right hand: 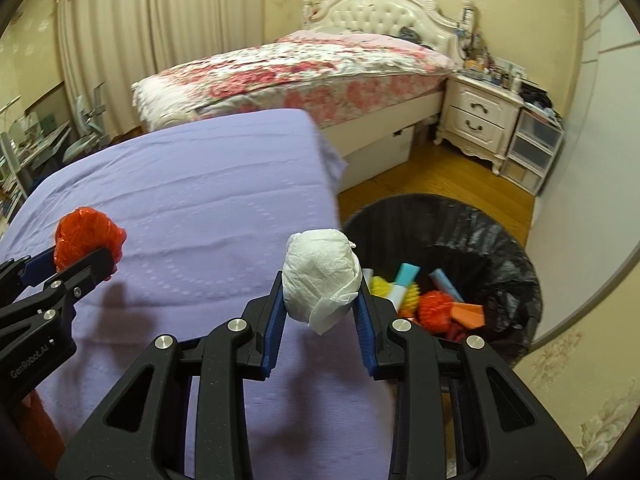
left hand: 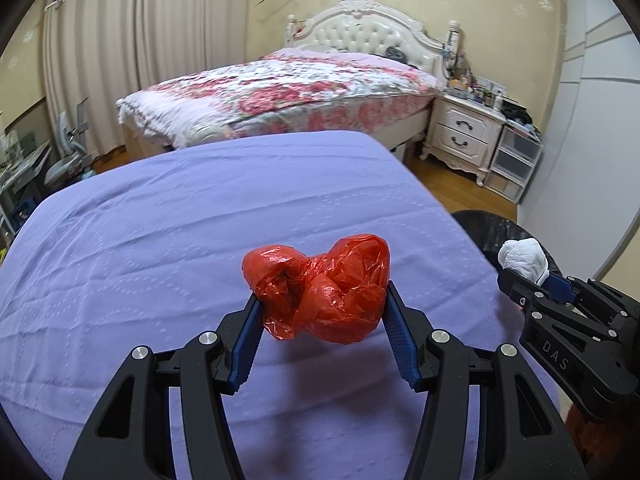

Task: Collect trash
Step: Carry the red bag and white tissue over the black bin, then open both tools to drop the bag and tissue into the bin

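A lilac-clothed table [left hand: 160,240] fills mid-frame; a floral bed [left hand: 280,92] and white nightstand [left hand: 464,132] sit at the top. The left gripper [left hand: 320,312] fingers clamp a red bag wad [left hand: 320,288], its long axis running left-right. The right gripper [right hand: 322,300] fingers pinch a white tissue ball [right hand: 320,276], roughly round. Only the right view shows inside the black-lined bin [right hand: 500,240] at lower right, with colourful scraps.

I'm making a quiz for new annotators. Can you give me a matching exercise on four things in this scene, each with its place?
Things:
1. red plastic bag
2. white tissue wad
3. purple cloth
4. orange spiky ball

Places:
A. in the black-lined bin
B. in the left gripper
C. spread over the table
D. in the right gripper

Pairs: 1-B, 2-D, 3-C, 4-A
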`<state>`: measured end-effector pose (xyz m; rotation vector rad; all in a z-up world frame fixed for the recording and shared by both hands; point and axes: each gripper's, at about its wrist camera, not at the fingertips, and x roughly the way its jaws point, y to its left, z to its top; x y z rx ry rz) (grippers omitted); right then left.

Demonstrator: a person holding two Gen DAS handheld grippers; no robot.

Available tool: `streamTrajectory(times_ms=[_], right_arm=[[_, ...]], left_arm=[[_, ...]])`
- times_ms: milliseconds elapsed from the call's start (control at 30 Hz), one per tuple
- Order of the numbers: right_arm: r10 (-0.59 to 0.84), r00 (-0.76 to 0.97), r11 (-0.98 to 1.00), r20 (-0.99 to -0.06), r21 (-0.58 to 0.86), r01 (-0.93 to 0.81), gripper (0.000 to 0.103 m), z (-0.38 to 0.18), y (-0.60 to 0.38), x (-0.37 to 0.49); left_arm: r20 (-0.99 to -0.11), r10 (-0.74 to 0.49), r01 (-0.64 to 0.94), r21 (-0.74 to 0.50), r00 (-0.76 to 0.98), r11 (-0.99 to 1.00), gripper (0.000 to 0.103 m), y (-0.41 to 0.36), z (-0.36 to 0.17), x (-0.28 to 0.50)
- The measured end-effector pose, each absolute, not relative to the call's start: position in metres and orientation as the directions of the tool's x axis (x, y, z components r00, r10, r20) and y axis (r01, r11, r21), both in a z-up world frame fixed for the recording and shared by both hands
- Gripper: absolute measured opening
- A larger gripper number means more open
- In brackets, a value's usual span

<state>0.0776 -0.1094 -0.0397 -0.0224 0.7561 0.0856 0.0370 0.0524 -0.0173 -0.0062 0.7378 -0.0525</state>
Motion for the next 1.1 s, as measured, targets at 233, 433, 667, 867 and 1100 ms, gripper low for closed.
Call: streamTrajectory(times_ms=[233, 433, 667, 867, 1100], right_arm=[[-0.013, 0.731, 0.999, -0.682, 0.020, 0.036, 0.031, -0.042, -0.163, 0.085], [-0.053, 0.729, 0.995, -0.682, 0.026, 0.097, 0.031, -0.047, -0.193, 0.090], [-0.086, 0.726, 0.988, -0.682, 0.037, 0.152, 0.031, -0.053, -0.217, 0.104], [-0.096, 0.718, 0.982, -0.689, 0.053, 0.181, 0.032, -0.059, -0.231, 0.116], [-0.112, 0.710, 0.975, -0.695, 0.059, 0.212, 0.035, -0.063, -0.241, 0.128]], left_arm=[[-0.670, -0.115, 0.146, -0.010, 0.733, 0.989, 0.056, 0.000, -0.017, 0.057], [-0.684, -0.146, 0.206, 0.006, 0.715, 0.979, 0.056, -0.039, -0.025, 0.077], [-0.687, -0.148, 0.232, 0.030, 0.711, 0.972, 0.056, -0.073, -0.033, 0.099], [-0.671, -0.141, 0.244, 0.062, 0.728, 0.968, 0.057, -0.092, -0.031, 0.117], [-0.673, -0.129, 0.247, 0.083, 0.728, 0.965, 0.068, -0.101, -0.035, 0.127]])
